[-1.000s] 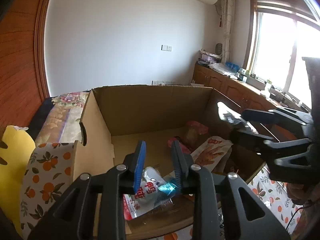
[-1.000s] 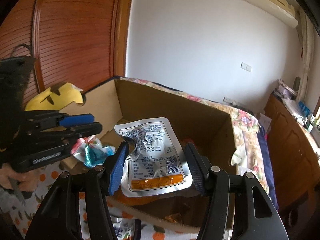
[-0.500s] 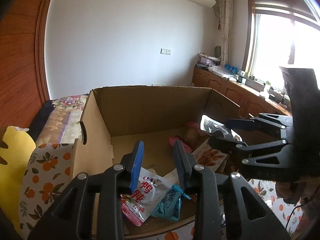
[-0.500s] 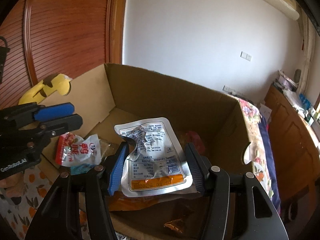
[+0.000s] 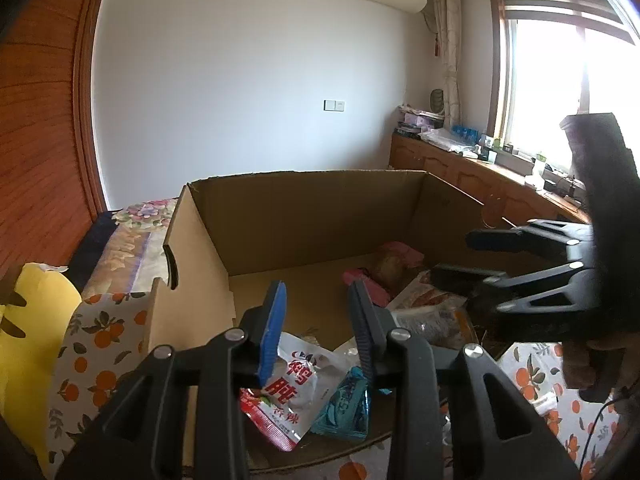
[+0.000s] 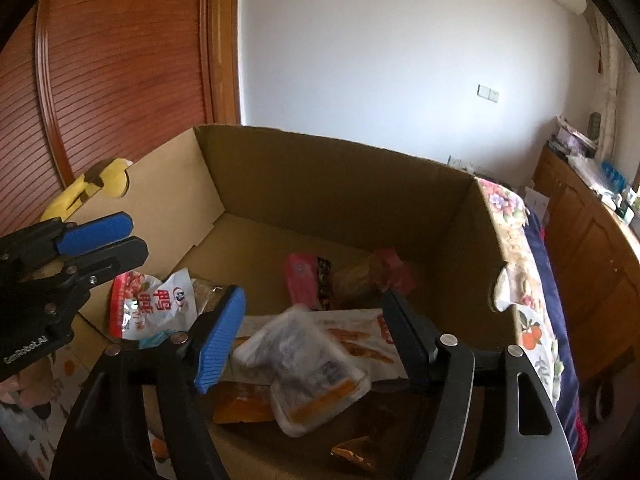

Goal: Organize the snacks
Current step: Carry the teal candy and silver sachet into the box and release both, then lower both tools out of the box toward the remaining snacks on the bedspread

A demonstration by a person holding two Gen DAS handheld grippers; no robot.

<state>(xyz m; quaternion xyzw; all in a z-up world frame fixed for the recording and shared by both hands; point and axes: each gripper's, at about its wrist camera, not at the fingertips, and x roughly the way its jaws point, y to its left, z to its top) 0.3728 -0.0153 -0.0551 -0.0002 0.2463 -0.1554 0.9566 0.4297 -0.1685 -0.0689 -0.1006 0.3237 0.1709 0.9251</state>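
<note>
An open cardboard box (image 5: pixel 304 216) (image 6: pixel 344 184) holds several snack packets. My left gripper (image 5: pixel 318 294) is open and empty above the box's near left corner, over a white and red packet (image 5: pixel 290 390) (image 6: pixel 154 304) and a teal packet (image 5: pixel 346 404). My right gripper (image 6: pixel 312 308) is open above the box's near right part. A silver packet with an orange band (image 6: pixel 308 368) is blurred just below its fingers, free of them, over an orange-printed packet (image 6: pixel 360 340). A pink packet (image 6: pixel 300 284) and a brown and red snack (image 6: pixel 368 276) lie farther in.
The box stands on an orange-patterned cloth (image 5: pixel 92 344). A yellow cushion (image 5: pixel 28 344) is at the left. A wooden wardrobe (image 6: pixel 120 80) stands behind, and wooden cabinets (image 5: pixel 472 180) run under the window at the right.
My right gripper has opened and let go of the silver packet, which has dropped into the box. My left gripper has let go of the teal packet and stays open above it.
</note>
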